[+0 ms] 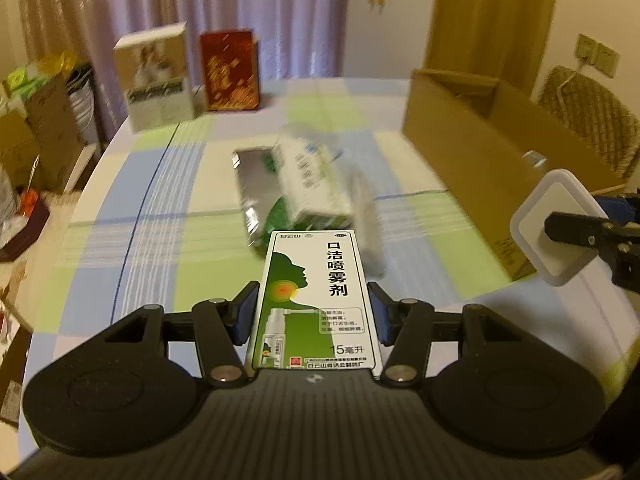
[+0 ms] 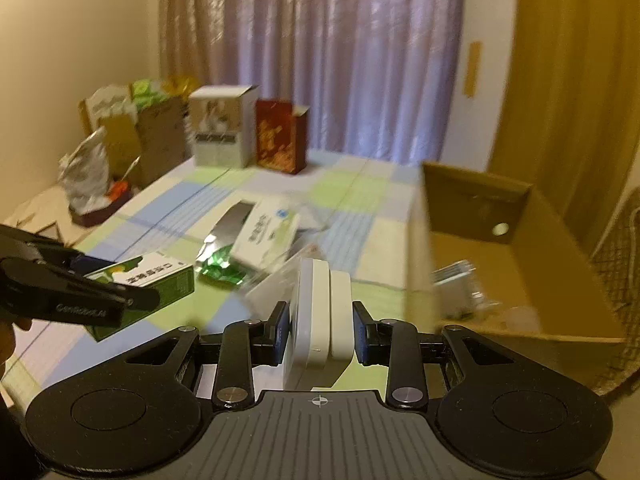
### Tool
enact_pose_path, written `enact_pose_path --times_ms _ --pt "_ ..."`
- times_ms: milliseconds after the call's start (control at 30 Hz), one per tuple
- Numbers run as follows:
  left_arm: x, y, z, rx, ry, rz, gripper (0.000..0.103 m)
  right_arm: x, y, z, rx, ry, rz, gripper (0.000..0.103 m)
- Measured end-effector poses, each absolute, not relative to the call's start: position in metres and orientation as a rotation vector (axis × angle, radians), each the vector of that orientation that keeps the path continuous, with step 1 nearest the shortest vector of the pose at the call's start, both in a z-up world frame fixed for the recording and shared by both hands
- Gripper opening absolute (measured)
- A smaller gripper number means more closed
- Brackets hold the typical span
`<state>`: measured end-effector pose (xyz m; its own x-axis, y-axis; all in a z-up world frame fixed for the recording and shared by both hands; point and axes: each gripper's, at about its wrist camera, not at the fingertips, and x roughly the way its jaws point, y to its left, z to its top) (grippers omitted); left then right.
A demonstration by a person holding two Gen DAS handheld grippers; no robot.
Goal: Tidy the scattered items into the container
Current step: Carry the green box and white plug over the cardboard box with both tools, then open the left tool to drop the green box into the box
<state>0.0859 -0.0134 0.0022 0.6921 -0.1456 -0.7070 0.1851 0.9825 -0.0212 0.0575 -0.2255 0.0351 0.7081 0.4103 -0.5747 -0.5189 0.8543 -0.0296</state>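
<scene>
My left gripper [image 1: 314, 308] is shut on a green and white spray box [image 1: 316, 300], held above the checked tablecloth; the same spray box [image 2: 156, 284] shows at the left of the right wrist view. My right gripper [image 2: 320, 324] is shut on a white square case [image 2: 320, 320], seen also as the white case [image 1: 554, 228] at the right of the left wrist view. The open cardboard box [image 1: 480, 152] stands at the right, its inside [image 2: 500, 276] holding a few blurred items. A silver and green foil pack [image 1: 256, 196] and a white and green medicine box [image 1: 312, 180] lie mid-table.
A tall white box [image 1: 156, 76] and a red box [image 1: 231, 70] stand at the table's far edge before the curtains. Bags and cartons [image 2: 132, 136] crowd the floor at the left. A wicker chair [image 1: 592, 120] sits behind the cardboard box.
</scene>
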Motion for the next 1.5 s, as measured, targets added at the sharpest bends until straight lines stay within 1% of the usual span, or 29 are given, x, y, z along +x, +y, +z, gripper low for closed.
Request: enact_pose_path --times_ms 333,633,933,1500 --pt "0.096 -0.097 0.055 0.111 0.673 -0.334 0.051 0.080 -0.299 0.076 -0.133 0.521 0.397 0.035" --pt "0.122 -0.171 0.078 0.146 0.614 -0.436 0.051 0.118 -0.347 0.089 -0.082 0.491 0.329 0.035" --pt "0.147 -0.213 0.075 0.175 0.616 -0.489 0.051 0.139 -0.378 0.081 -0.049 0.516 0.292 0.035" --pt "0.180 -0.251 0.050 0.191 0.645 -0.541 0.051 0.166 -0.394 0.061 -0.018 0.547 0.273 0.035"
